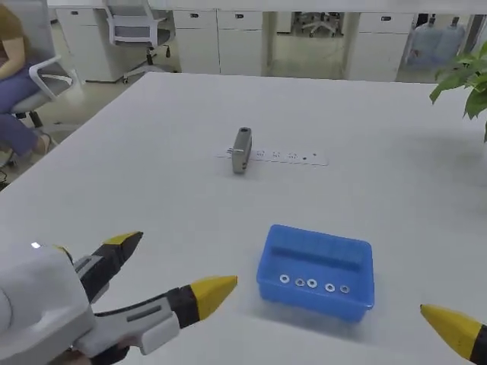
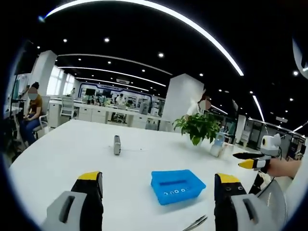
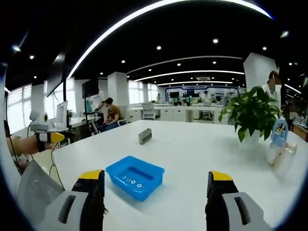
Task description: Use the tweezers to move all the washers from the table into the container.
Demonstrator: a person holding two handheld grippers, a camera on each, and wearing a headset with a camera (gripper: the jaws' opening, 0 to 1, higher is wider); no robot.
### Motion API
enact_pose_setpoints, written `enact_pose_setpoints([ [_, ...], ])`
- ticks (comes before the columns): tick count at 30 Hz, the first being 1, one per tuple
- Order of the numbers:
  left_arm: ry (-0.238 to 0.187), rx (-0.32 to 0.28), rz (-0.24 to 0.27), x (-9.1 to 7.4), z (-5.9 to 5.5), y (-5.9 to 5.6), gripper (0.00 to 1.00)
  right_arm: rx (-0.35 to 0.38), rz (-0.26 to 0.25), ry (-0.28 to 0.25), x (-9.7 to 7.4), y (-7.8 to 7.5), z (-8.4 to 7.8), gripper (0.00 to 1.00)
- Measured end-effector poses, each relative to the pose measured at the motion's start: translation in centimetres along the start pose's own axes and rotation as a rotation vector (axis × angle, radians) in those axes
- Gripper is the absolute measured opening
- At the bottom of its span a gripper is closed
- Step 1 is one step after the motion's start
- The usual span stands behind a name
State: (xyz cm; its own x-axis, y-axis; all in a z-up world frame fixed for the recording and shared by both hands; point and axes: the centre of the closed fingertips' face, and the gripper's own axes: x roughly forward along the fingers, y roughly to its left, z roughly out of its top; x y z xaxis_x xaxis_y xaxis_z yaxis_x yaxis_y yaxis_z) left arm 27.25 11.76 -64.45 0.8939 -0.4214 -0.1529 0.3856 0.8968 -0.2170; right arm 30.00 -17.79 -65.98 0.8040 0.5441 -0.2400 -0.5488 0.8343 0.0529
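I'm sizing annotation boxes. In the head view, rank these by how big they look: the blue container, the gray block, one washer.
Largest: blue container, by far.
Middle: gray block; it stands farther from the camera, so its true size is less sure.
Smallest: washer; all five in the container look alike.

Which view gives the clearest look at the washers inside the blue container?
The head view: it looks down into the blue container, so five washers read separately in a row. Both gripper views show them as tiny pale dots from a lower angle.
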Motion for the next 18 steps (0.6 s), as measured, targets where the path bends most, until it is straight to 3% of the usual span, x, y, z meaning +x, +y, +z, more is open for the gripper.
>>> enact_pose_setpoints([
  [4,-0.034,-0.009,0.019,-0.3,0.8,-0.1,0.99,0.025,-0.032,-0.042,-0.1,-0.3,0.7,0.98],
  [6,-0.039,-0.006,0.024,-0.4,0.9,-0.3,0.99,0.024,-0.056,-0.061,-0.2,-0.5,1.0,0.99],
  [14,-0.030,0.039,0.033,-0.8,0.8,-1.2,0.99,-0.002,-0.051,-0.055,-0.4,0.0,1.1,0.99],
  [18,-0.022,0.028,0.023,-0.9,0.5,-1.6,0.99,-0.001,-0.059,-0.067,-0.4,0.0,1.3,0.99],
])
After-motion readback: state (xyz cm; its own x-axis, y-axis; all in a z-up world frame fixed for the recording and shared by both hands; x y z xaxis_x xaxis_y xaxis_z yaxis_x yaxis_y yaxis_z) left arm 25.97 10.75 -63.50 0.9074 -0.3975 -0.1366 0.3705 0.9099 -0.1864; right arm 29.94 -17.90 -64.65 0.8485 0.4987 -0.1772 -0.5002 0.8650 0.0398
